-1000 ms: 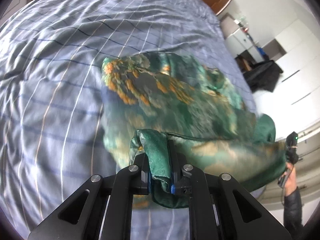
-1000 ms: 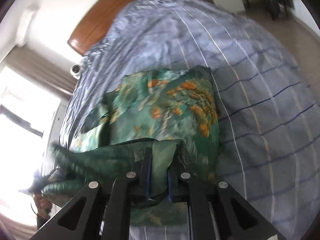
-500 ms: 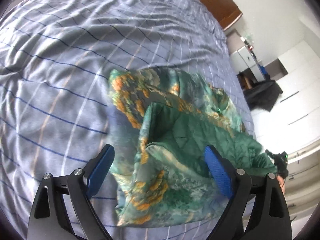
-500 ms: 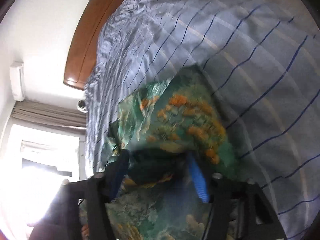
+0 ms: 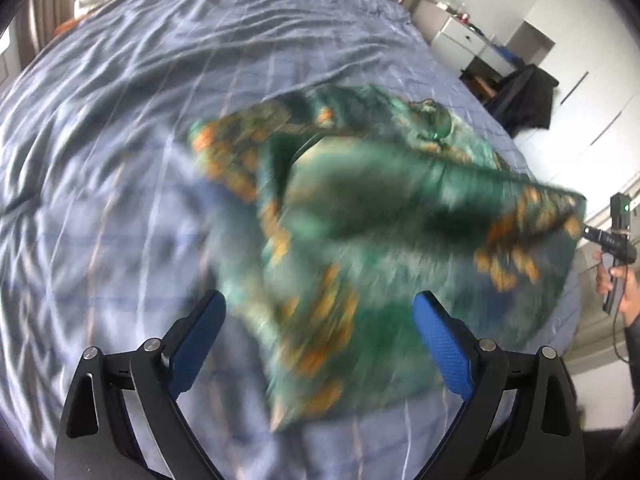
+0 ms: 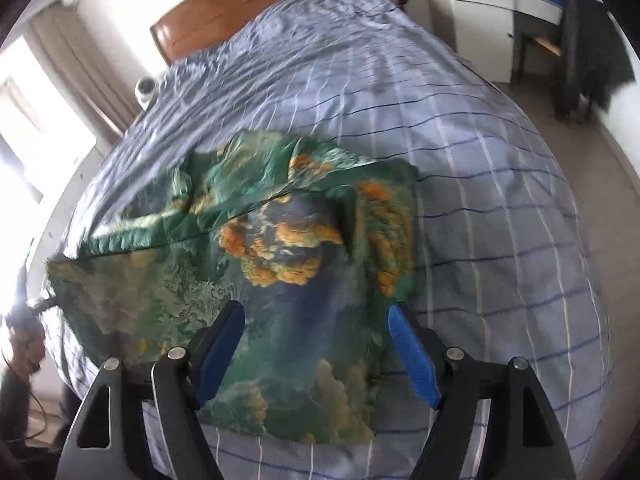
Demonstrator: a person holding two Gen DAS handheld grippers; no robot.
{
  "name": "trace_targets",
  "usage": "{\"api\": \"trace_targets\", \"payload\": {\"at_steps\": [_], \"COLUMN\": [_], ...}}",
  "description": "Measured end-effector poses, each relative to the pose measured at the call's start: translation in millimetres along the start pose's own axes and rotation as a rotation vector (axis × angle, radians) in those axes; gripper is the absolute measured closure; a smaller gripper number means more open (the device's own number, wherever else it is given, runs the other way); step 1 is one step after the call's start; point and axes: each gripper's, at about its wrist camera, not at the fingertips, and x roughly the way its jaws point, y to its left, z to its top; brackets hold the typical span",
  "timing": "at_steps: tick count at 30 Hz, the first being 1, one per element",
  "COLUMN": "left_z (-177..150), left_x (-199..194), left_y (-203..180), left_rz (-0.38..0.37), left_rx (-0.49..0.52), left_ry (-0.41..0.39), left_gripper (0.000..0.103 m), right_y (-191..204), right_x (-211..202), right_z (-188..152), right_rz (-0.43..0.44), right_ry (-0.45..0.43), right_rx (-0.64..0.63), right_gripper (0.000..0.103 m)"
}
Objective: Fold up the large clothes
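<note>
A green garment with orange flower print (image 5: pixel 360 216) lies folded on the blue striped bed, motion-blurred in the left wrist view. It also shows in the right wrist view (image 6: pixel 280 264), sharper, with one layer folded over another. My left gripper (image 5: pixel 320 320) is open and empty just above the garment's near edge. My right gripper (image 6: pixel 316 336) is open and empty above the garment's near part. The right gripper also appears at the far right of the left wrist view (image 5: pixel 616 236), beside the garment's corner.
The bed (image 6: pixel 500 160) has a wooden headboard (image 6: pixel 260 8) at the far end. A white cabinet (image 6: pixel 480 12) and a dark cloth over a chair (image 6: pixel 588 48) stand to the right. A window with curtains (image 6: pixel 36 120) is on the left.
Both grippers were shut on the garment's edge a second ago; they have opened and let it drop onto the folded pile, then drawn back from it.
</note>
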Motion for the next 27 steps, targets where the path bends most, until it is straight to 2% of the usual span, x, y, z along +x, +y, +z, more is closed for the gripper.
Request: {"api": "trace_targets", "payload": {"at_steps": [3, 4, 5, 6, 7, 8, 9, 10, 11, 16, 21, 23, 27], "left_z": [19, 23, 26, 26, 25, 24, 22, 20, 19, 33, 72, 89, 121], "left_x": [19, 25, 30, 33, 34, 34, 30, 24, 19, -12, -37, -34, -12], "left_y": [-15, -19, -23, -27, -29, -30, -32, -34, -35, -38, -46, -44, -37], "left_rz": [0.046, 0.061, 0.082, 0.121, 0.158, 0.182, 0.183, 0.185, 0.199, 0.236, 0.297, 0.292, 0.331], "left_rx": [0.026, 0.030, 0.039, 0.056, 0.072, 0.083, 0.086, 0.093, 0.098, 0.073, 0.090, 0.066, 0.033], "left_ry": [-0.007, 0.000, 0.011, 0.025, 0.032, 0.034, 0.025, 0.011, -0.005, -0.116, -0.262, -0.276, -0.326], "left_gripper": [0.008, 0.016, 0.036, 0.051, 0.081, 0.087, 0.089, 0.091, 0.092, 0.093, 0.093, 0.093, 0.093], "right_y": [13, 15, 18, 19, 21, 22, 24, 27, 30, 45, 60, 63, 67], "right_x": [29, 41, 50, 56, 60, 61, 59, 56, 52, 25, -8, -15, -4], "right_z": [12, 15, 18, 19, 21, 21, 22, 21, 21, 28, 62, 81, 118], "right_rz": [-0.027, -0.047, -0.076, -0.096, -0.115, -0.134, -0.145, -0.182, -0.222, -0.295, -0.374, -0.390, -0.424], "right_ry": [0.025, 0.037, 0.041, 0.041, 0.038, 0.026, 0.011, -0.002, -0.011, -0.108, -0.254, -0.300, -0.325], "right_rx": [-0.006, -0.003, -0.003, -0.003, -0.004, -0.007, -0.015, -0.041, -0.062, -0.133, -0.181, -0.184, -0.203], "right_gripper": [0.027, 0.027, 0.027, 0.026, 0.027, 0.036, 0.052, 0.097, 0.101, 0.102, 0.102, 0.102, 0.102]}}
